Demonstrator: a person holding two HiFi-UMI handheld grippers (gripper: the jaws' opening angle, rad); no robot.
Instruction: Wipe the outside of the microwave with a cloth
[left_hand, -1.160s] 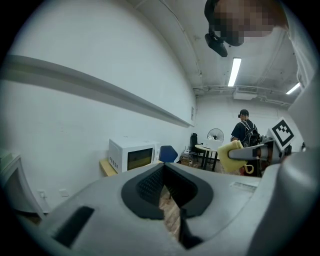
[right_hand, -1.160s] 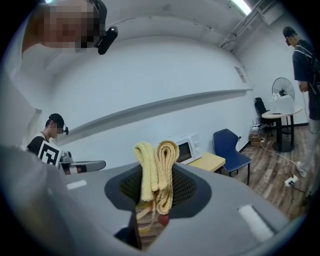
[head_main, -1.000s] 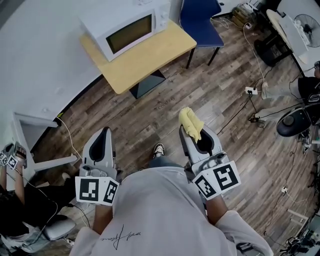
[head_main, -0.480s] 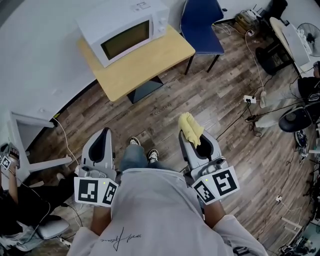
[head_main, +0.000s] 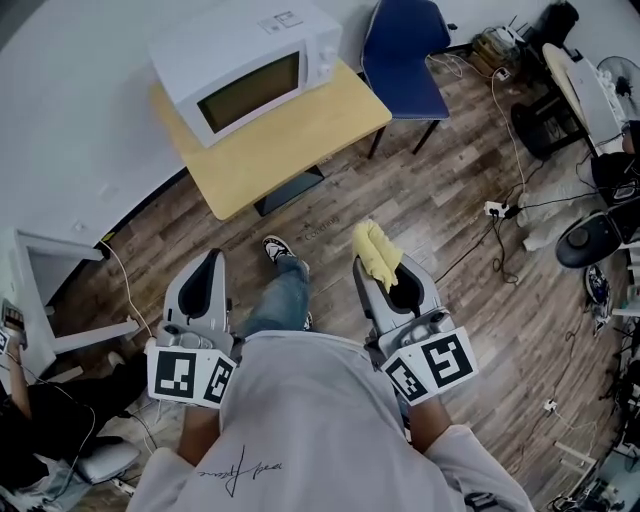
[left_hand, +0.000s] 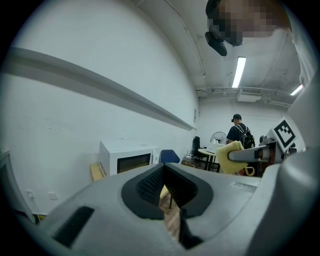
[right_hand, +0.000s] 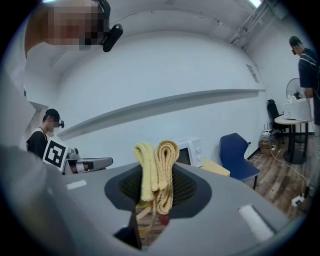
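Observation:
The white microwave (head_main: 245, 65) stands on a small wooden table (head_main: 300, 140) against the wall, some way ahead of me. It also shows small in the left gripper view, microwave (left_hand: 129, 159), and partly behind the cloth in the right gripper view, microwave (right_hand: 192, 150). My right gripper (head_main: 378, 262) is shut on a folded yellow cloth (head_main: 375, 252), which sticks up between the jaws, cloth (right_hand: 157, 170). My left gripper (head_main: 208, 264) is held level beside it, its jaws together with nothing in them. Both grippers are at waist height, well short of the table.
A blue chair (head_main: 405, 50) stands right of the table. Cables and a power strip (head_main: 495, 208) lie on the wood floor at the right. A white desk (head_main: 50, 265) and a seated person (head_main: 30, 440) are at the left. My own foot (head_main: 280, 248) is stepping forward.
The table and microwave have drawn a little closer as I walk toward them, one foot now forward. Both grippers keep their pose, the cloth still held.

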